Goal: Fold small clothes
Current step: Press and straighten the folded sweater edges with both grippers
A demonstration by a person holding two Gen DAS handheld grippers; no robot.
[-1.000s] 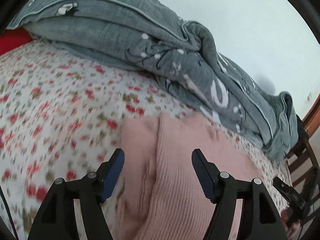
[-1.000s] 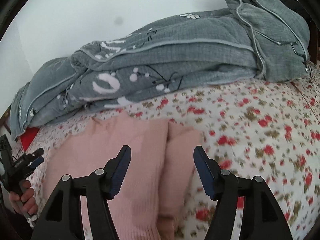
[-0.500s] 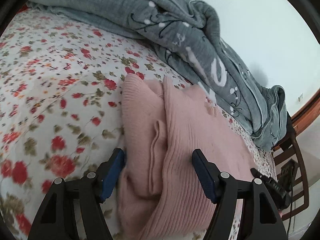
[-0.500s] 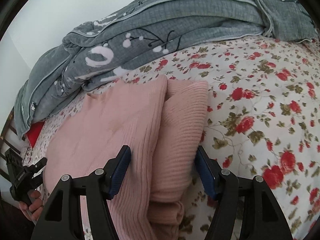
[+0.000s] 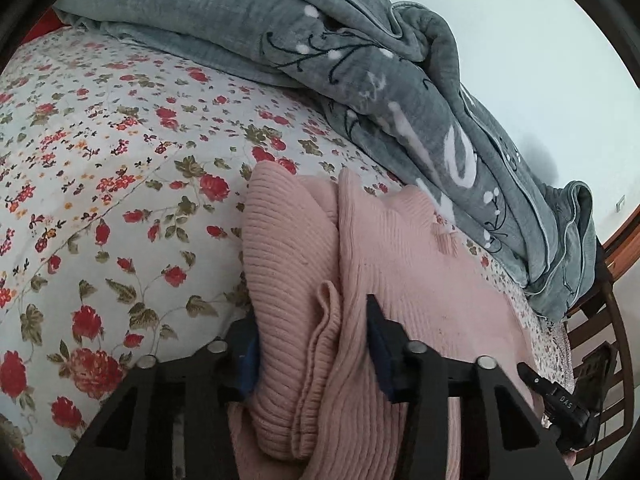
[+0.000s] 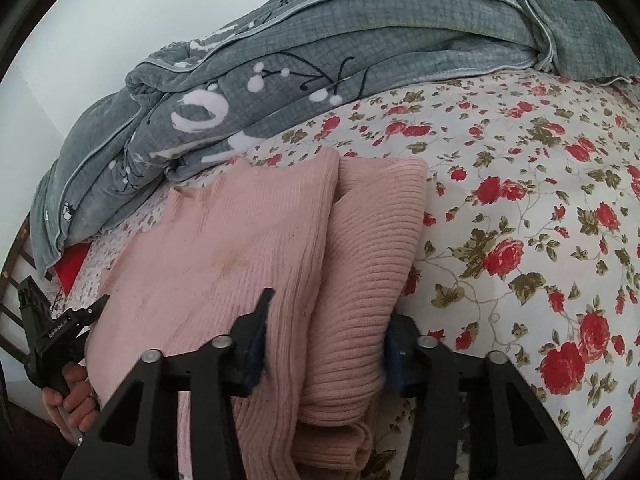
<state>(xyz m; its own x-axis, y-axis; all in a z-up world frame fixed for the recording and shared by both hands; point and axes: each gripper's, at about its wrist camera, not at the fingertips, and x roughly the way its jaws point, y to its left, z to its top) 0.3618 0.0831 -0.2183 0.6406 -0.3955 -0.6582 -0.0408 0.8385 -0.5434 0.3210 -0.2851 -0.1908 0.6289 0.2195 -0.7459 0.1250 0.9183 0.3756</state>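
A pink ribbed sweater (image 5: 400, 280) lay folded on the bed's floral sheet (image 5: 100, 200), filling the lower centre of both views, with a grey quilt (image 5: 360, 60) bunched along the top behind it. The left gripper (image 5: 312, 344) had its fingers (image 5: 376, 344) pressed in on a thick fold at one end of the sweater, partly closed and gripping it. The right gripper (image 6: 326, 336) did the same at the opposite end, its fingers (image 6: 258, 340) squeezing the rolled sleeve edge between them.

Left gripper (image 5: 312, 344) and right gripper (image 6: 324, 336) both have jaws closed onto pink knit.
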